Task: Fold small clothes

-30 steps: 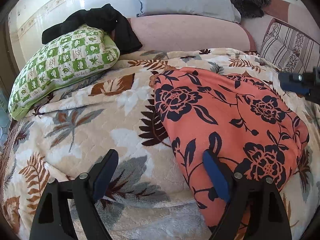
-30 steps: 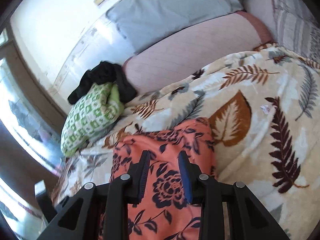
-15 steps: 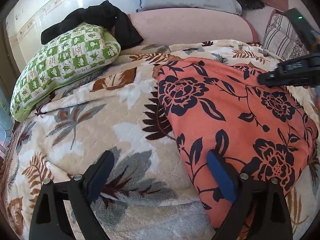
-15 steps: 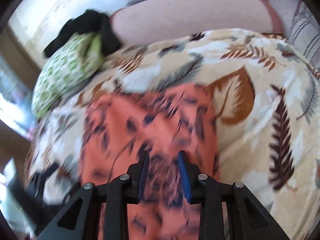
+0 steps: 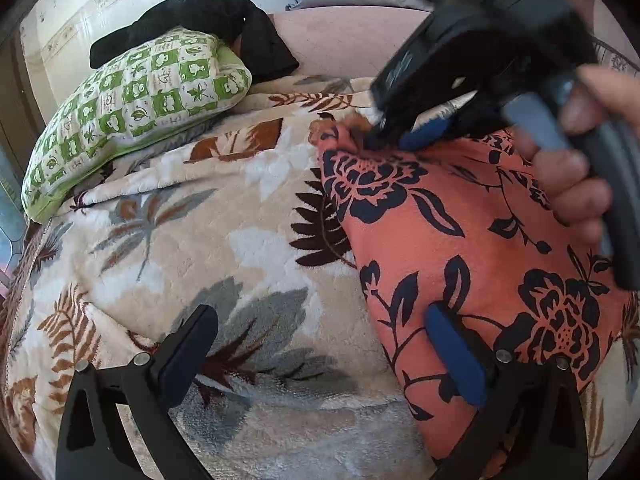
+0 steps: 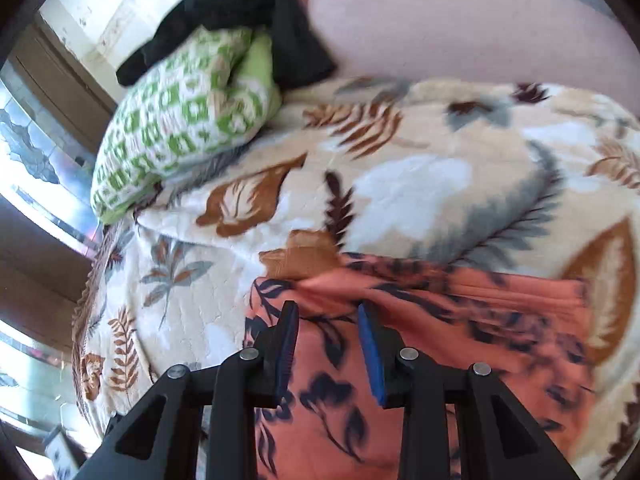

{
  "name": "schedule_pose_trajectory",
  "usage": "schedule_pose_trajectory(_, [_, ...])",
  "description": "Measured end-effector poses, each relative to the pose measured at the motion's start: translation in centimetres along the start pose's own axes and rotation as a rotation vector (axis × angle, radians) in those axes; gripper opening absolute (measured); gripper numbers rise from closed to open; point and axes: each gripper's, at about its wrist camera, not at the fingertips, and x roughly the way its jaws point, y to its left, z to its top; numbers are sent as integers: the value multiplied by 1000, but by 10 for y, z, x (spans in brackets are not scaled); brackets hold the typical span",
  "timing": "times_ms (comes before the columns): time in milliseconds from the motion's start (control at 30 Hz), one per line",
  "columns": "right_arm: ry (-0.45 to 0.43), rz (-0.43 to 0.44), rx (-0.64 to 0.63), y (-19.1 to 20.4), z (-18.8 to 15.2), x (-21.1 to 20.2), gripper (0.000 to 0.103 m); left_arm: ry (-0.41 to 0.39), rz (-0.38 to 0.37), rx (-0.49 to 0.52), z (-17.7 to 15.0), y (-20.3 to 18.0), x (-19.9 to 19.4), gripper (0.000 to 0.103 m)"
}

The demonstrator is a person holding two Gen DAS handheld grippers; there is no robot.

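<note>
An orange garment with dark navy flowers (image 5: 460, 240) lies flat on the leaf-patterned blanket (image 5: 200, 220). My left gripper (image 5: 320, 344) is wide open low over the garment's near left edge, its right finger over the cloth. My right gripper (image 5: 396, 136) is at the garment's far left corner, its tips down on the bunched cloth. In the right wrist view the right gripper (image 6: 328, 316) has a narrow gap between its jaws, with the raised orange edge (image 6: 332, 292) just at the tips; a grip is not clear.
A green-and-white checked pillow (image 5: 132, 108) with a black garment (image 5: 224, 20) draped on it lies at the back left. A pink headboard cushion (image 5: 352, 40) runs along the back. A window (image 6: 36, 184) is at the left.
My right gripper has swung across the garment to its far left corner and come down onto it. My left gripper has stayed open at the near edge.
</note>
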Motion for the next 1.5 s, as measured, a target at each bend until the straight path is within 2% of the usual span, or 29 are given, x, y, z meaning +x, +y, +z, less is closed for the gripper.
schedule_pose_trajectory(33, [19, -37, -2, -1, -2, 17, 35, 4, 11, -11, 0, 0, 1, 103])
schedule_pose_trajectory(67, [-21, -37, -11, 3, -7, 11, 35, 12, -10, -29, 0, 3, 2, 103])
schedule_pose_trajectory(167, [-2, 9, 42, -5, -10, -12, 35, 39, -59, -58, 3, 10, 3, 103])
schedule_pose_trajectory(267, [-93, 53, 86, -20, -37, -58, 35, 45, -79, -57, 6, 14, -3, 103])
schedule_pose_trajectory(333, [-158, 40, 62, -22, -62, -94, 35, 26, -77, -71, 8, 16, -11, 103])
schedule_pose_trajectory(467, [-228, -22, 24, -27, -123, -144, 35, -76, -105, -106, 9, 17, -38, 103])
schedule_pose_trajectory(533, [-206, -97, 46, -40, -152, -140, 35, -57, -102, -106, 4, 10, -38, 103])
schedule_pose_trajectory(567, [-128, -100, 82, -50, -169, -125, 34, -17, -104, -89, 2, 4, -31, 103])
schedule_pose_trajectory(600, [-74, -64, 117, -60, -188, -110, 36, 44, -92, -54, -4, -6, -21, 103])
schedule_pose_trajectory(633, [-121, -42, 129, -64, -204, -110, 36, 74, -58, -22, -12, -13, -13, 103])
schedule_pose_trajectory(667, [-147, -40, 119, -62, -214, -114, 36, 26, -26, -15, -18, -17, -15, 103])
schedule_pose_trajectory(700, [-122, -51, 110, -59, -216, -116, 36, 5, 6, 8, -19, -22, -19, 103])
schedule_pose_trajectory(767, [-109, -58, 117, -58, -214, -121, 35, 23, 48, 38, -16, -27, -23, 103])
schedule_pose_trajectory(933, [-164, 66, 242, -81, -217, -128, 35, 40, 26, 0, -16, -20, -22, 103])
schedule_pose_trajectory(1033, [-192, 67, 237, -83, -215, -134, 35, 32, 29, 23, -16, -23, -21, 103])
schedule_pose_trajectory(1167, [-294, 22, 182, -75, -205, -153, 35, 50, 3, 9, -14, -21, -17, 103])
schedule_pose_trajectory(1267, [-378, 29, 225, -81, -197, -158, 35, 57, -25, 2, -13, -17, -14, 103])
schedule_pose_trajectory(1300, [-374, 20, 247, -85, -194, -154, 37, 58, -33, 1, -13, -16, -14, 103])
schedule_pose_trajectory(1333, [-334, 15, 276, -92, -192, -144, 42, 60, -41, -1, -13, -15, -13, 103])
schedule_pose_trajectory(1367, [-275, 32, 300, -96, -187, -129, 58, 63, -50, -3, -13, -14, -12, 103])
schedule_pose_trajectory(1400, [-238, 31, 299, -97, -184, -117, 60, 65, -57, -5, -13, -14, -11, 103])
schedule_pose_trajectory(1467, [-265, -22, 245, -87, -182, -119, 62, 63, -55, -7, -13, -14, -11, 103])
schedule_pose_trajectory(1500, [-258, -36, 213, -81, -181, -119, 68, 63, -54, -6, -13, -14, -11, 103])
